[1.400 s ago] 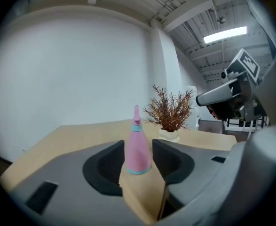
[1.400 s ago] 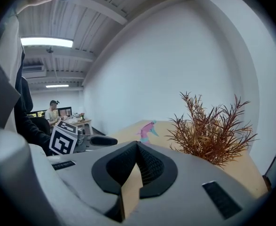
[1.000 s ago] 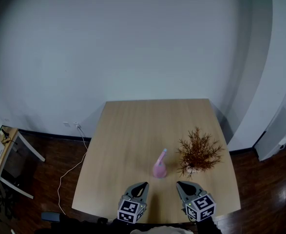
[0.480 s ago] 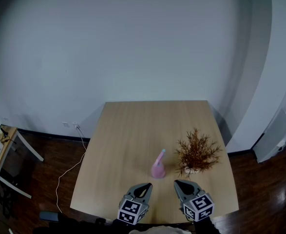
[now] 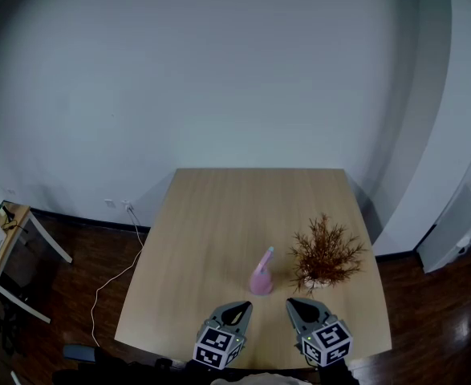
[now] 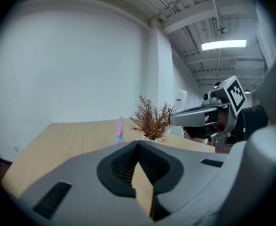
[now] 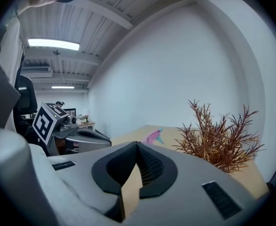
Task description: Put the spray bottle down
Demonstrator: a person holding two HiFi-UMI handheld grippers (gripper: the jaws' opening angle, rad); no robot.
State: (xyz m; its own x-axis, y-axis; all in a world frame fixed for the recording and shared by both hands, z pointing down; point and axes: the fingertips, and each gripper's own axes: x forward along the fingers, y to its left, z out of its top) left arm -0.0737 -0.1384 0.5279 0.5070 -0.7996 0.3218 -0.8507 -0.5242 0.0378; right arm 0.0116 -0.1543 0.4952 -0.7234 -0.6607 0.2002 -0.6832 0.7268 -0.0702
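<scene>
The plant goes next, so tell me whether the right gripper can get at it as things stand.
Probably yes. The plant stands just beyond the right gripper, with only bare table between them. The spray bottle stands aside. The jaws are shut and would need opening.

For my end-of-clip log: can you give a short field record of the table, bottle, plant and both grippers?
table: light wood, near a white wall
spray bottle: pink, standing on the table, free of both grippers
plant: reddish-brown, dried, in a small pot to the right of the spray bottle
left gripper: jaws together, empty, over the table's near edge
right gripper: jaws together, empty, in front of the plant
task status: bottle already set down
</scene>
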